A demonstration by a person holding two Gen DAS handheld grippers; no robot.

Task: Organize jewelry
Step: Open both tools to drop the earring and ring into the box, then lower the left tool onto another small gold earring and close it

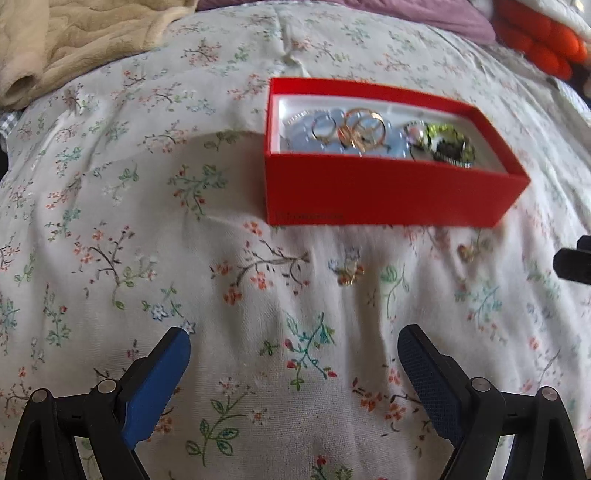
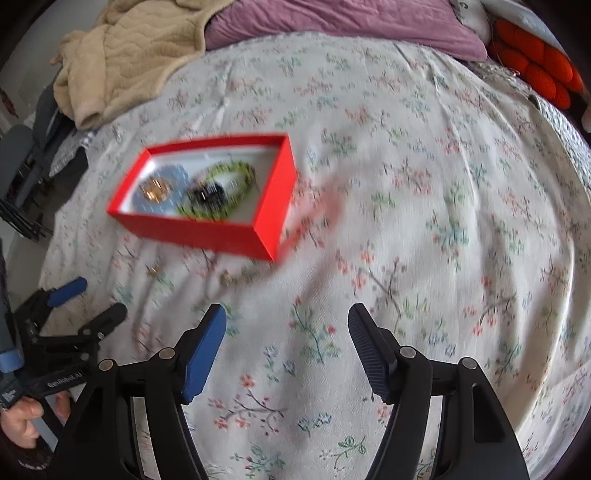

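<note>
Here, we see the red box (image 1: 384,195) in the upper right of the left wrist frame, open on the floral bedsheet (image 1: 110,221); it holds gold rings (image 1: 364,129), a pale blue piece (image 1: 306,136) and a green bracelet (image 1: 448,142); two small gold earrings (image 1: 349,275) lie on the sheet just below it; we hold the left gripper (image 1: 293,341) low in the frame, jaws apart, gripping nothing; in the right wrist view our right gripper (image 2: 286,319) also stands apart and empty, the box upper left; a beige blanket (image 2: 136,48) and purple pillow (image 2: 332,18) lie along the top.
</note>
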